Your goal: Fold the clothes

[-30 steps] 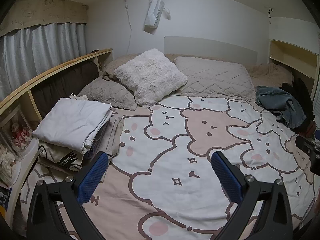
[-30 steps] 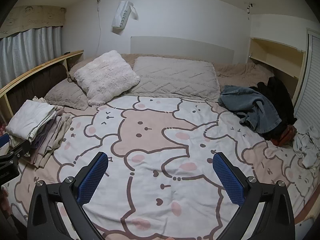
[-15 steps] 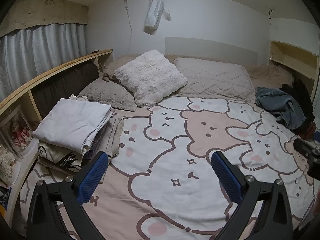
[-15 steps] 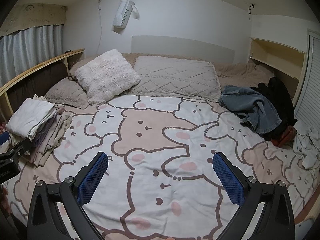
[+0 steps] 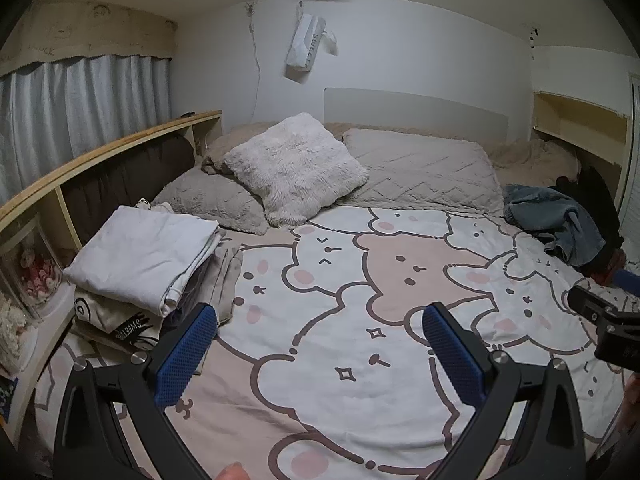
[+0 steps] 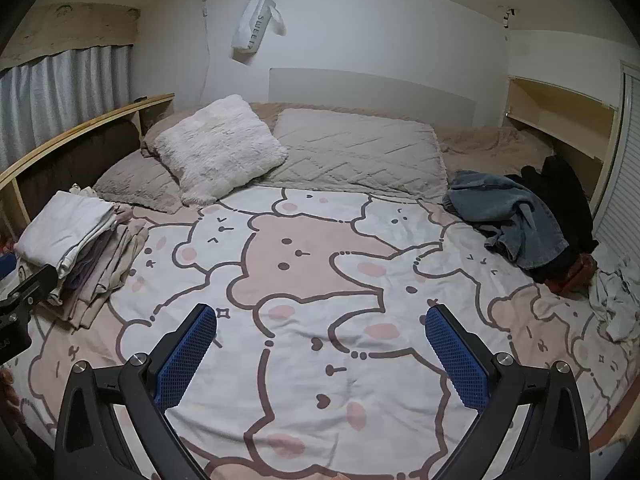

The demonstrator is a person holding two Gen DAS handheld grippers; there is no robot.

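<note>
A stack of folded clothes [image 5: 148, 256] [image 6: 76, 240], white on top, lies on the bed's left side. An unfolded heap of blue denim [image 5: 556, 220] [image 6: 508, 216] and black garments [image 6: 568, 200] sits at the far right, with a crumpled white piece [image 6: 612, 300] near the right edge. My left gripper [image 5: 320, 344] hovers open and empty over the cartoon-bear bedspread [image 5: 360, 300], just right of the folded stack. My right gripper [image 6: 320, 344] is open and empty above the bedspread's [image 6: 320, 280] middle, well short of the heap. Each gripper's body shows at the edge of the other's view.
A fluffy white cushion [image 5: 296, 168] and grey pillows [image 5: 420, 172] line the headboard. A wooden shelf rail [image 5: 100, 156] runs along the left with curtains [image 5: 80, 96] behind. A recessed shelf [image 6: 560, 112] and louvred door [image 6: 620, 200] stand at the right. A white bag [image 5: 306, 46] hangs on the wall.
Both views have pulled back and tilted up slightly, showing more wall and ceiling. Both grippers stay open; no garment has moved.
</note>
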